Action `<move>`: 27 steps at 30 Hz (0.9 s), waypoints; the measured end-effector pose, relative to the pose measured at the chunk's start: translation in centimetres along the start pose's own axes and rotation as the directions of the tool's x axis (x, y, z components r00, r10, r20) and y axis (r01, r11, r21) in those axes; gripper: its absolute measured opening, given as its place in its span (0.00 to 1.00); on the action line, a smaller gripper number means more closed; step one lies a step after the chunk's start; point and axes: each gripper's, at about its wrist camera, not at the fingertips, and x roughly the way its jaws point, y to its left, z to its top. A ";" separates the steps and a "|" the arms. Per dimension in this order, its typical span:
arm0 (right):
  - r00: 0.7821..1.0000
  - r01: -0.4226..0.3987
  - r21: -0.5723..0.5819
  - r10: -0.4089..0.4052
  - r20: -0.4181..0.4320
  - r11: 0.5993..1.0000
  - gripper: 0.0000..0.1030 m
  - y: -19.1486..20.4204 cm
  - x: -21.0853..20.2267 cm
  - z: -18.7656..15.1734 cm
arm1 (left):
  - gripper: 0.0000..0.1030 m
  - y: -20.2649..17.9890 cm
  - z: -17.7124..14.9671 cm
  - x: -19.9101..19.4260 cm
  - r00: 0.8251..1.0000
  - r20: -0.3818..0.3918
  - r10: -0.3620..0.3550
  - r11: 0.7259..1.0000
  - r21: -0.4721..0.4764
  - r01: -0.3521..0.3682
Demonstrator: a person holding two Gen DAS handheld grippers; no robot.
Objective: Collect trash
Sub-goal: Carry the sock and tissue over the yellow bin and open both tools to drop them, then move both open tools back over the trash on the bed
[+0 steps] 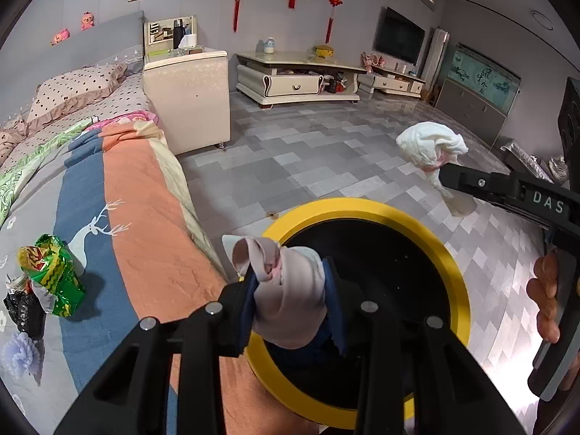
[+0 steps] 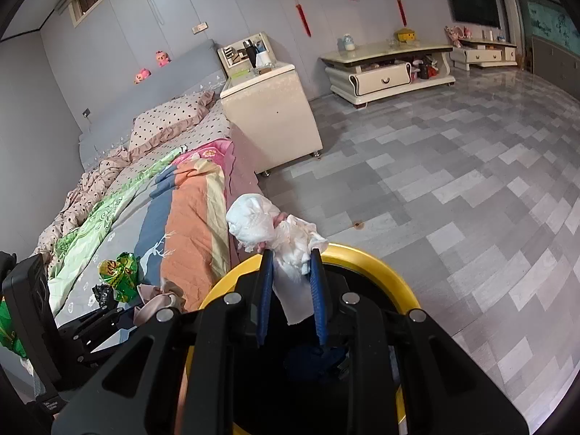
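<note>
My left gripper (image 1: 291,282) is shut on a pinkish-beige crumpled wad (image 1: 286,290) and holds it over the near rim of a yellow-rimmed black bin (image 1: 366,208). My right gripper (image 2: 291,272) is shut on a white crumpled tissue (image 2: 279,232) and holds it above the same bin (image 2: 377,264); it also shows in the left wrist view (image 1: 429,145), at the far right. A green foil wrapper (image 1: 54,272) and a black scrap (image 1: 23,310) lie on the bed; the wrapper also shows in the right wrist view (image 2: 121,275).
The bed (image 1: 119,195) with a striped blanket runs along the left of the bin. A cream bedside cabinet (image 1: 188,94) stands beyond it. Low TV cabinets (image 1: 297,79) line the far wall across the grey tiled floor (image 1: 290,152).
</note>
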 end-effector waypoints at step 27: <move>0.999 0.031 0.015 -0.031 -0.015 0.999 0.56 1.2 -1.2 -1.6 | 0.77 4.3 -1.3 -3.8 0.995 0.047 0.084 0.996 -0.036 -0.083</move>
